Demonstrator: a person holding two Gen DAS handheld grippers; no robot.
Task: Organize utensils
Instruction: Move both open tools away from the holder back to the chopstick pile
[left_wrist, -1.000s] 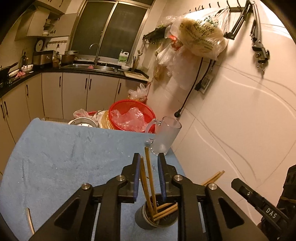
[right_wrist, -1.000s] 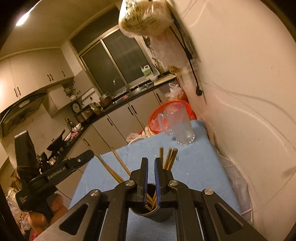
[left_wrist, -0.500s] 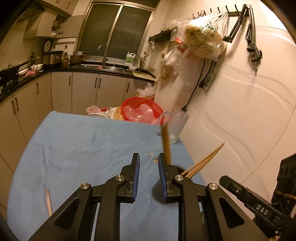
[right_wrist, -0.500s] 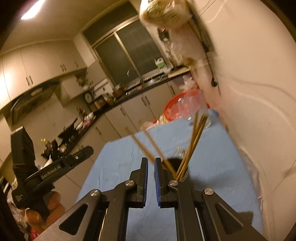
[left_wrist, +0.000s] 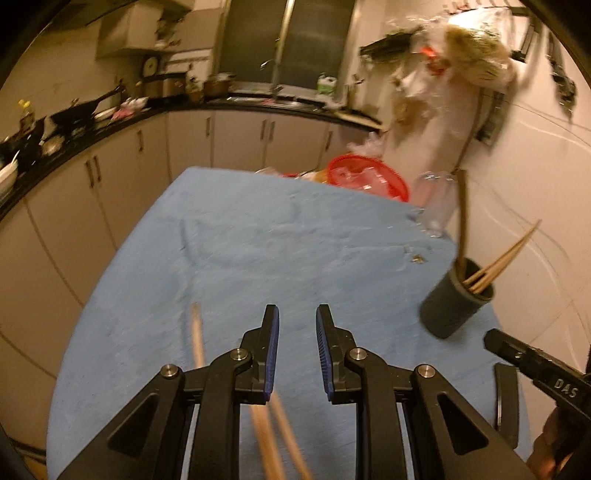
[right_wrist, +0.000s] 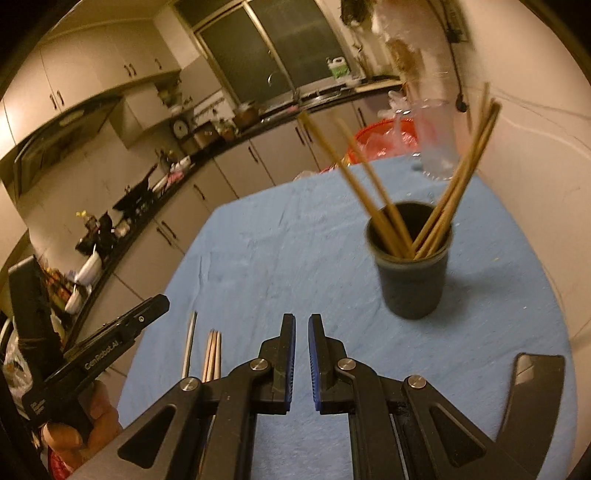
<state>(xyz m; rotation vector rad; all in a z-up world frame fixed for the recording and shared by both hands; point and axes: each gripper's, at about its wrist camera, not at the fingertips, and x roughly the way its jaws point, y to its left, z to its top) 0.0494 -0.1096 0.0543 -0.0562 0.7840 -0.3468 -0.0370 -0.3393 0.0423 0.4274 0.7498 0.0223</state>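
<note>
A dark cup (right_wrist: 412, 273) holding several wooden chopsticks (right_wrist: 456, 192) stands on the blue cloth; it also shows at the right of the left wrist view (left_wrist: 452, 302). Loose chopsticks (left_wrist: 197, 339) lie on the cloth under and left of my left gripper (left_wrist: 297, 325), which is open and empty. In the right wrist view these loose chopsticks (right_wrist: 213, 354) lie left of my right gripper (right_wrist: 302, 332). Its jaws stand a narrow gap apart with nothing between them, and it hangs in front of the cup.
The blue cloth (left_wrist: 258, 251) covers the table. A glass mug (left_wrist: 436, 206) and a red basket (left_wrist: 369, 177) stand at the far right edge near the wall. Kitchen cabinets and a counter run behind and to the left.
Both grippers have pulled back from the cup. The left one let go of a chopstick into the cup and swung left over the loose chopsticks.
</note>
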